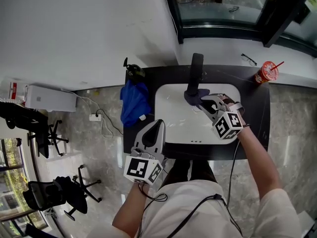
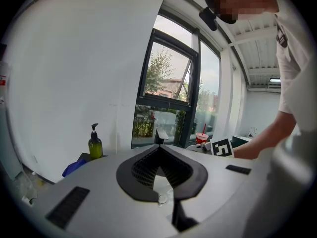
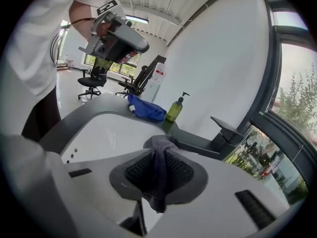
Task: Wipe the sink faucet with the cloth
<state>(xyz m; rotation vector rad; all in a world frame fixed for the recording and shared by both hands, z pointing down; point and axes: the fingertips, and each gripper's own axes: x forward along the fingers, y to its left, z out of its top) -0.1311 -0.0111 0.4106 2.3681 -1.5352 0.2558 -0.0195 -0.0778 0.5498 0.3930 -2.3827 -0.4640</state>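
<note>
A black faucet (image 1: pixel 196 69) stands at the back of the white sink (image 1: pixel 173 125), its flat spout reaching over the basin. My right gripper (image 1: pixel 205 103) is at the spout's end, shut on a dark grey cloth (image 1: pixel 193 97). In the right gripper view the cloth (image 3: pixel 159 175) hangs bunched between the jaws, with the faucet (image 3: pixel 224 132) just beyond and to the right. My left gripper (image 1: pixel 155 128) hovers over the sink's front left corner; its jaws meet at the tips and hold nothing. The left gripper (image 2: pixel 159 151) view shows the faucet (image 2: pixel 160 136) far ahead.
A blue cloth (image 1: pixel 134 102) and a green soap bottle (image 1: pixel 132 71) sit on the black counter (image 1: pixel 255 115) left of the sink. A red cup with a straw (image 1: pixel 266 73) stands at the far right corner, glasses (image 1: pixel 249 59) on the sill. Office chairs (image 1: pixel 59 192) stand on the floor to the left.
</note>
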